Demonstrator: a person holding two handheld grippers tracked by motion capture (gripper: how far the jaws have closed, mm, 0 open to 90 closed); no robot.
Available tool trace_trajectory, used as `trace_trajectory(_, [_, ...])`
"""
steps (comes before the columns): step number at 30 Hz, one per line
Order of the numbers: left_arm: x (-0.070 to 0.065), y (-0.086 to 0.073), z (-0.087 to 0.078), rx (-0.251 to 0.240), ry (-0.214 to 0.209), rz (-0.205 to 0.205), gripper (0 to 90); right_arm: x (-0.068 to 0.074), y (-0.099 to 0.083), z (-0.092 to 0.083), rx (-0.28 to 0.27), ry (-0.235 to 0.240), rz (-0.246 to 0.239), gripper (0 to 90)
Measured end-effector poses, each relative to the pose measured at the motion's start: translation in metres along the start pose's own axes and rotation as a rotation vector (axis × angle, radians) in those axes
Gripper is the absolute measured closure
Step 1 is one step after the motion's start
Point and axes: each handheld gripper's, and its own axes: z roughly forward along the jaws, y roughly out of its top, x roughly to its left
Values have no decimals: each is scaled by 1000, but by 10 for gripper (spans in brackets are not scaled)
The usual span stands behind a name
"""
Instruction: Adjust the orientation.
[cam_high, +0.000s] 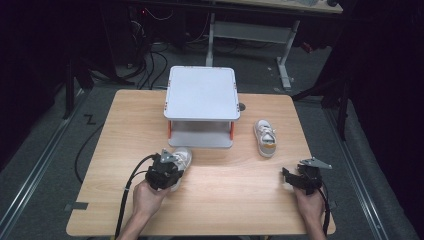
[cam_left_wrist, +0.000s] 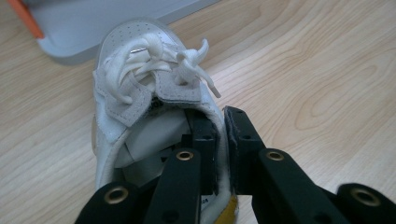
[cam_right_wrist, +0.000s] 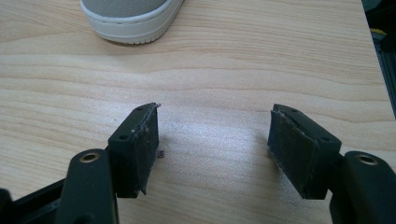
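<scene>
On woodgrain table (cam_high: 225, 190), left gripper (cam_left_wrist: 223, 140) pinching soft white shoe (cam_left_wrist: 140, 88) collar

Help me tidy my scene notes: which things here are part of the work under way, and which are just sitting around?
In use:
- left gripper, shut on the collar of the near shoe
- second shoe, probably its pair
- two-tier rack, a likely destination
- right gripper, open over bare table

Lying about:
- cables on the floor
- desk frame behind
</scene>
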Motion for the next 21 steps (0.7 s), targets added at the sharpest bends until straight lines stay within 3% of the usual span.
trace_trajectory(14, [-36,28,24,4,-40,18,830,0,0,0,0,1,-1,336])
trace_trajectory(21, [-52,38,39,10,-33,24,831,0,0,0,0,1,-1,336])
